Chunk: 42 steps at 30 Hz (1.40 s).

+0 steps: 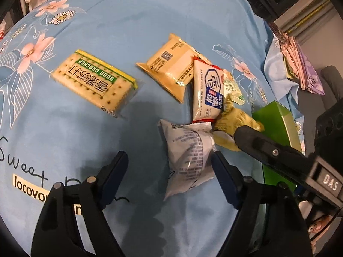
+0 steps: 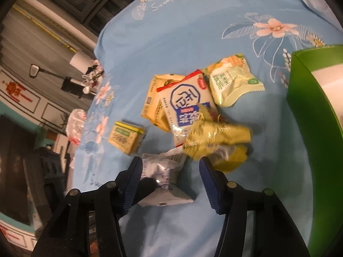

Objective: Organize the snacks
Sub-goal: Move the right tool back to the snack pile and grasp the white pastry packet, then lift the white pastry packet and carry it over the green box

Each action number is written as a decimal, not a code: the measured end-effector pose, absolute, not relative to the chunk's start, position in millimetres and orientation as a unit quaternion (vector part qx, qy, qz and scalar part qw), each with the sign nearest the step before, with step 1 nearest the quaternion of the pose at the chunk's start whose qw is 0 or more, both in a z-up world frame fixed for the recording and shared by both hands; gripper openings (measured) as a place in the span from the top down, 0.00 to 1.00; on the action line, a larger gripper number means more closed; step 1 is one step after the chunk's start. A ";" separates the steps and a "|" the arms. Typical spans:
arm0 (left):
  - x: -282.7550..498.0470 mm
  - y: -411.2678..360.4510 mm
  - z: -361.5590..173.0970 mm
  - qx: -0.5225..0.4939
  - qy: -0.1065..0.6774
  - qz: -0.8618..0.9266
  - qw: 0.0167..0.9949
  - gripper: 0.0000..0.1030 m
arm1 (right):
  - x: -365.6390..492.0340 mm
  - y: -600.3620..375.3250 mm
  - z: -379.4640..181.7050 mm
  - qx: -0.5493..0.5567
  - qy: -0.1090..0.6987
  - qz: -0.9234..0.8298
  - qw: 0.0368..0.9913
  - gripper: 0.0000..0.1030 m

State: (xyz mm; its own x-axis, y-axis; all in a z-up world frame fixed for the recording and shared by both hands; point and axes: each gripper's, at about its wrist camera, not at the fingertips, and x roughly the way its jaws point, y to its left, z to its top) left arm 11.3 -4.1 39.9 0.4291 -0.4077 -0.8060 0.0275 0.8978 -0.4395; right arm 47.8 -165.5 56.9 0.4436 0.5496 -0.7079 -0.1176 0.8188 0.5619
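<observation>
Several snack packs lie on a blue flowered cloth [image 1: 128,17]. In the left wrist view: a soda cracker pack [image 1: 94,79], a tan pack [image 1: 171,66], a white-and-blue pack [image 1: 209,92], a pale green pack [image 1: 232,87], a yellow pack [image 1: 238,122] and a silver pack [image 1: 188,156]. My left gripper [image 1: 169,165] is open, its right finger touching the silver pack. My right gripper [image 2: 169,167] is open just before the yellow pack [image 2: 214,137], with the silver pack [image 2: 163,167] between its fingers. A green box [image 2: 310,98] stands at the right.
The green box [image 1: 276,128] sits at the cloth's right edge in the left wrist view, with the right gripper's black body in front of it. Folded patterned cloths [image 1: 300,64] lie beyond. Room furniture [image 2: 42,85] shows past the cloth's left edge.
</observation>
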 end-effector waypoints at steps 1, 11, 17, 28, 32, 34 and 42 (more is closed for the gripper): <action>10.8 -4.5 40.6 -0.182 0.517 -0.132 0.826 0.23 | 46.6 -165.4 57.5 0.226 0.486 0.208 0.818 0.44; 9.8 -9.4 36.0 -0.172 0.527 -0.139 0.820 0.33 | 54.0 -152.6 39.0 0.232 0.516 0.228 0.792 0.44; 10.2 -13.3 30.7 -0.162 0.533 -0.138 0.819 0.40 | 60.6 -146.7 26.8 0.236 0.531 0.243 0.776 0.44; 11.1 -16.1 28.0 -0.157 0.523 -0.140 0.826 0.60 | 68.1 -137.8 15.4 0.227 0.526 0.264 0.776 0.51; 10.5 -18.7 30.8 -0.150 0.519 -0.143 0.829 0.64 | 66.3 -135.0 18.7 0.221 0.513 0.268 0.785 0.55; 9.6 -21.4 33.3 -0.145 0.515 -0.145 0.832 0.64 | 63.8 -132.7 23.2 0.214 0.506 0.267 0.792 0.55; 2.9 -30.1 48.8 -0.135 0.492 -0.167 0.844 0.66 | 55.3 -137.2 38.6 0.217 0.481 0.276 0.803 0.55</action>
State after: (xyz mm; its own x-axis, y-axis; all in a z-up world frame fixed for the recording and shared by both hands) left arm 2.9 -30.1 48.8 0.4605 -0.4147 -0.7848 0.1498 0.9078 -0.3918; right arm 55.3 -137.2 38.6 0.3848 0.6519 -0.6534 -0.2340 0.7537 0.6141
